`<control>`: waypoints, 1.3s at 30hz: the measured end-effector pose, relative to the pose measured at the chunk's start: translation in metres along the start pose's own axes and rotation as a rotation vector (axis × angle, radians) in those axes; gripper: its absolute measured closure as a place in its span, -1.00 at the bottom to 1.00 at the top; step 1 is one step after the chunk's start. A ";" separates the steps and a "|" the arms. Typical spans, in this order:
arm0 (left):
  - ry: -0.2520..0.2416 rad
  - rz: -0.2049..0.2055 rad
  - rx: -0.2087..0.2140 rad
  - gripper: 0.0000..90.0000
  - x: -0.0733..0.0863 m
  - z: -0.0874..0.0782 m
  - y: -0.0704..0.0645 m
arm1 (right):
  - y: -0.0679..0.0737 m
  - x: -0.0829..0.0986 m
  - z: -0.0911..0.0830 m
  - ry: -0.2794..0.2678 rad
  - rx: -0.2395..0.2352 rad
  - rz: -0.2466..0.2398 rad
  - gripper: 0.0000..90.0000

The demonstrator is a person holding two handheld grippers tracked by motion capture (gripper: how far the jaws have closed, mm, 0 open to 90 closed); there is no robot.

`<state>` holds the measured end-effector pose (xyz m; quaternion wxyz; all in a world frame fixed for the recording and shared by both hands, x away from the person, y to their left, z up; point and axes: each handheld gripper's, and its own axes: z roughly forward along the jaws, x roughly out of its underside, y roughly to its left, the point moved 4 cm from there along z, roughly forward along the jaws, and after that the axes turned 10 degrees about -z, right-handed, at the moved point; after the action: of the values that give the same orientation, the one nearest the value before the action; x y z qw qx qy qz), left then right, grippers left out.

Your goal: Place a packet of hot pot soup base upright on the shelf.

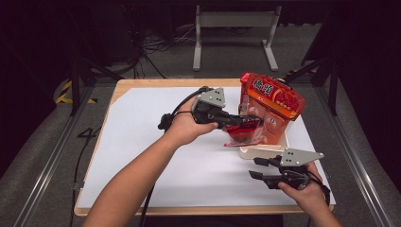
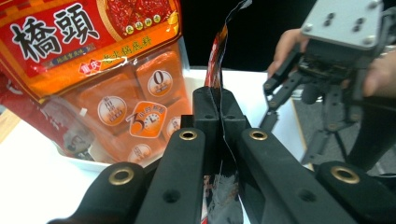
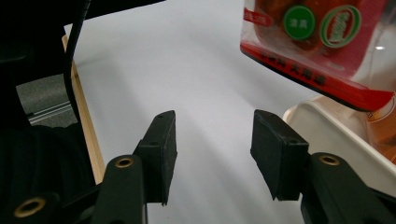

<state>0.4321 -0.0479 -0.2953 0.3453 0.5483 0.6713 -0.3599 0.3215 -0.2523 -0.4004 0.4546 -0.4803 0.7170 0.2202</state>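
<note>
Left claw clamped on red pouch edge, right claw wide open, empty, nearby

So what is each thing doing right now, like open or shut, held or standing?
Left hand-held gripper: shut on the red packet.
Red packet: pinched by its edge, held above the table.
Right hand-held gripper: open, holding nothing.
Orange bag: sealed, standing upright in the white tray.
White tray: resting on the table.

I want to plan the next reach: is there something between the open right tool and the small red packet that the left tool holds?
Nothing visible: bare white table sheet separates right tool from small red packet.
</note>
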 end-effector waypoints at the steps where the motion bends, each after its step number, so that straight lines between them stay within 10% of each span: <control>1: 0.012 0.008 -0.002 1.00 -0.001 0.003 0.001 | 0.000 0.000 0.000 -0.001 0.000 -0.001 0.13; 39: 0.044 0.022 0.093 0.99 -0.012 0.063 0.008 | 0.003 -0.002 -0.003 -0.021 -0.016 -0.009 0.10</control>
<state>0.4459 -0.1072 -0.3179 0.3086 0.5790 0.6550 -0.3749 0.3179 -0.2521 -0.3979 0.4594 -0.4848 0.7083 0.2287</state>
